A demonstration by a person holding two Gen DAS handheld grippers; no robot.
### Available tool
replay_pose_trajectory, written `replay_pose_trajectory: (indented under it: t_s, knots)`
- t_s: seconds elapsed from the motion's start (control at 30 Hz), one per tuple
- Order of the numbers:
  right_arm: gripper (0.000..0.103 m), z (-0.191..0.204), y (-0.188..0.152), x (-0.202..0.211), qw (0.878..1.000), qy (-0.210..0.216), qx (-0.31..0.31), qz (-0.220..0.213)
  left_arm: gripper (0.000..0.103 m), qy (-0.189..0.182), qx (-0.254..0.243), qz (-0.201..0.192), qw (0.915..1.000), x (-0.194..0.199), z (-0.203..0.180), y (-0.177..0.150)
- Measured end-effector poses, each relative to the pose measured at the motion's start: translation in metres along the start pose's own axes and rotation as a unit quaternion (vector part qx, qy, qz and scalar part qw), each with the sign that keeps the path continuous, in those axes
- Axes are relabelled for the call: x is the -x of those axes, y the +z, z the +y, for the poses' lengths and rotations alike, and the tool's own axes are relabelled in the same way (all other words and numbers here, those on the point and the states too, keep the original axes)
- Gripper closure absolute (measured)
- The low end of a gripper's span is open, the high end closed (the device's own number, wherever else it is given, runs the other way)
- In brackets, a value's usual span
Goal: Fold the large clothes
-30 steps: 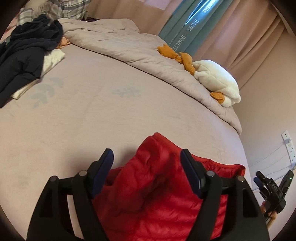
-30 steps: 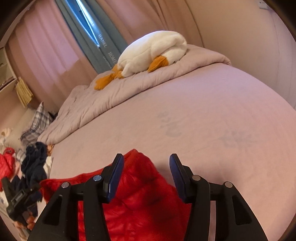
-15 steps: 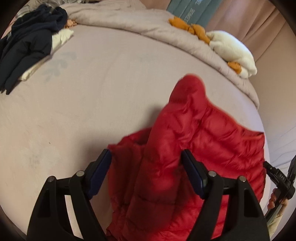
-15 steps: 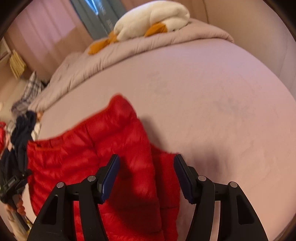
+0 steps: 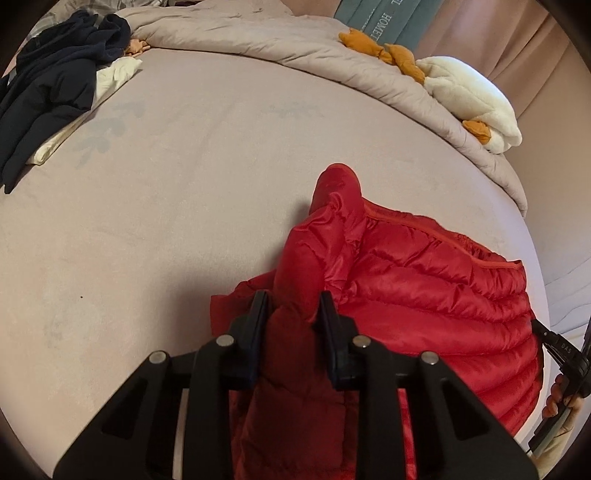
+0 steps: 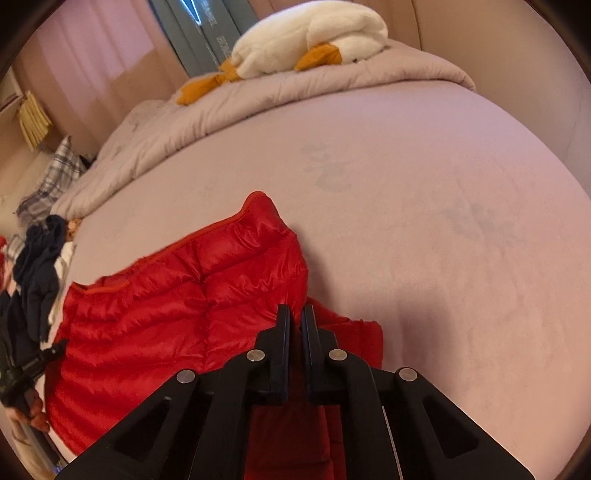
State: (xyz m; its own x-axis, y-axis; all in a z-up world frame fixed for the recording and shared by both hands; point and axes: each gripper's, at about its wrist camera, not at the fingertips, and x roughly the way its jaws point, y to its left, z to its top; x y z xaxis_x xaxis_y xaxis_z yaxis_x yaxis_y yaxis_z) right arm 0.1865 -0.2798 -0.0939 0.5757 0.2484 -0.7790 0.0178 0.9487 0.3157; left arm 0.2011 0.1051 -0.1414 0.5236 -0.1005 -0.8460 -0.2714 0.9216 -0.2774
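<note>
A wide bed (image 5: 184, 206) in a mauve sheet is filling the room, a rumpled duvet (image 5: 280, 44) and plush goose (image 5: 469, 96) lying along its far edge, teal curtains (image 5: 380, 18) (lettering only partly readable) hanging behind. Dark clothes (image 5: 51, 85) are sitting at one corner. The red puffer jacket (image 5: 424, 288) is lying at the near edge; the left gripper (image 5: 293, 310) is pinching a bunched sleeve, the right gripper (image 6: 295, 321) nearly closed on a thin fold.

Count: 1 red puffer jacket (image 5: 424, 288); 1 plush goose (image 5: 469, 96); 1 folded-back duvet (image 5: 295, 44); 1 heap of dark clothes (image 5: 55, 81); 1 bed (image 5: 166, 177); 2 grippers, left (image 5: 293, 306), right (image 6: 295, 317).
</note>
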Motion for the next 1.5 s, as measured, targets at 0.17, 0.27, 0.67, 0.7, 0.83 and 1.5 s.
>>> replay_pose_trajectory:
  t_s: [0.17,0.27,0.67,0.7,0.83,1.5]
  knots:
    - [0.098,-0.002,-0.005,-0.008,1.000,-0.009,0.000,0.010,0.076,0.000,0.001,0.004,1.0000,-0.004,0.002,0.000]
    - [0.098,-0.002,-0.006,-0.006,1.000,-0.010,-0.001,0.009,0.072,0.001,0.004,0.001,1.0000,-0.001,0.003,-0.001]
    - [0.084,-0.003,-0.010,0.028,0.999,-0.029,0.010,-0.018,0.030,-0.001,0.006,-0.040,0.9992,0.045,0.010,-0.019]
    - [0.068,-0.004,-0.011,0.032,0.999,-0.030,0.010,-0.020,0.027,-0.002,0.007,-0.045,0.9990,0.050,0.012,-0.022]
    - [0.030,-0.013,-0.019,0.045,0.999,-0.023,-0.002,-0.035,0.017,0.009,0.003,-0.053,0.9986,0.062,0.017,-0.033]
    - [0.004,-0.050,-0.065,0.019,0.994,0.092,-0.050,0.041,0.001,-0.101,0.077,0.026,0.9916,0.034,0.023,-0.079]
